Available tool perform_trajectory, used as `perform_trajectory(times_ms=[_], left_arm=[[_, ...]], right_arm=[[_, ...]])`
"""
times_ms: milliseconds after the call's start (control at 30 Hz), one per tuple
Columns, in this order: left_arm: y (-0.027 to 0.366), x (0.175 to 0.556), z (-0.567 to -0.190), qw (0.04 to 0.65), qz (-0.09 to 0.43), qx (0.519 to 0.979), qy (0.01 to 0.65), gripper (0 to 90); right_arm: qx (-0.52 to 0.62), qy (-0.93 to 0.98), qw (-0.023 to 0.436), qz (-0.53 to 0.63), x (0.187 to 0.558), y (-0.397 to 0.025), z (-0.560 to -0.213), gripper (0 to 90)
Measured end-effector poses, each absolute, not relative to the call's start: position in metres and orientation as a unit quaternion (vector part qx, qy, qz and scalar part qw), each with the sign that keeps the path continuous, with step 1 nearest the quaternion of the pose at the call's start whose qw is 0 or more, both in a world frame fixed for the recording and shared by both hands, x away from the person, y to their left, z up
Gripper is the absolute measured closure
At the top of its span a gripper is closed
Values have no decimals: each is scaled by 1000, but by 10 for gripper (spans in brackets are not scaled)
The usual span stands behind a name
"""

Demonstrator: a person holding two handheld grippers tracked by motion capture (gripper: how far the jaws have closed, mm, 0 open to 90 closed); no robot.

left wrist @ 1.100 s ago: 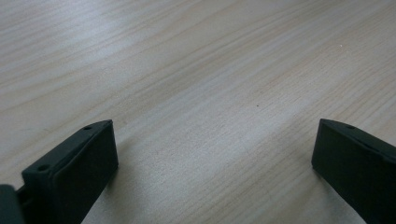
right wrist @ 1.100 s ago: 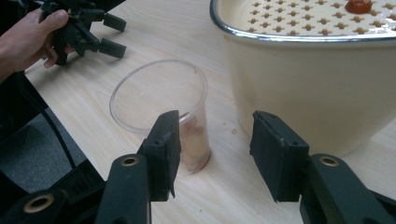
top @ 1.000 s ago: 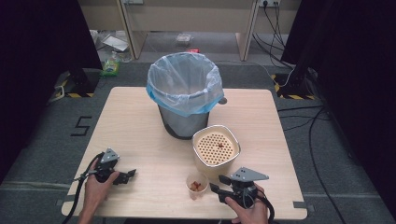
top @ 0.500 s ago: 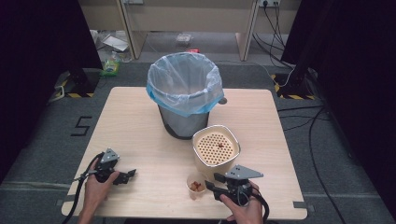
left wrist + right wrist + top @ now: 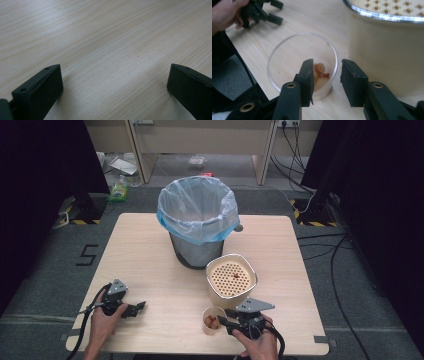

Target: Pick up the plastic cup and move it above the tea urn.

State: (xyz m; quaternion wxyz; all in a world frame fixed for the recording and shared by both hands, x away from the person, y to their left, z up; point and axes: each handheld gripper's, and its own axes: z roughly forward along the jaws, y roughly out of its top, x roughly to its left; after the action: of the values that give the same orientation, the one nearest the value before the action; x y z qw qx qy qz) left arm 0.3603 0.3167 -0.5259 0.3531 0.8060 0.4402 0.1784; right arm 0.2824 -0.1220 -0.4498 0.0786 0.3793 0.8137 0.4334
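Since a second ago, the right hand-held gripper has been brought to the clear plastic cup, jaws parted astride its rim, near the tabletop front edge; left hand-held gripper rests wide open.

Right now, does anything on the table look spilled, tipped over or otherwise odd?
Nothing stands out. The clear cup stands upright with its food scraps inside, the strainer pot sits level beside it, and the lined bin is upright. The right gripper straddles the cup's rim, jaws open.
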Motion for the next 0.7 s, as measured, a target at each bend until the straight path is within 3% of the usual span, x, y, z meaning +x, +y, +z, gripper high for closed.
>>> perform_trajectory(times_ms=[167, 300, 500, 700], left_arm=[[317, 360, -526, 353, 178, 806, 440, 0], [317, 360, -526, 353, 178, 806, 440, 0], [317, 360, -526, 353, 178, 807, 440, 0], [317, 360, -526, 353, 178, 807, 440, 0]], right_arm=[[373, 826, 71, 416, 279, -126, -460, 709], [367, 828, 65, 419, 279, -131, -463, 828], [353, 829, 49, 431, 276, -139, -464, 872], [344, 833, 62, 429, 266, -149, -459, 875]])
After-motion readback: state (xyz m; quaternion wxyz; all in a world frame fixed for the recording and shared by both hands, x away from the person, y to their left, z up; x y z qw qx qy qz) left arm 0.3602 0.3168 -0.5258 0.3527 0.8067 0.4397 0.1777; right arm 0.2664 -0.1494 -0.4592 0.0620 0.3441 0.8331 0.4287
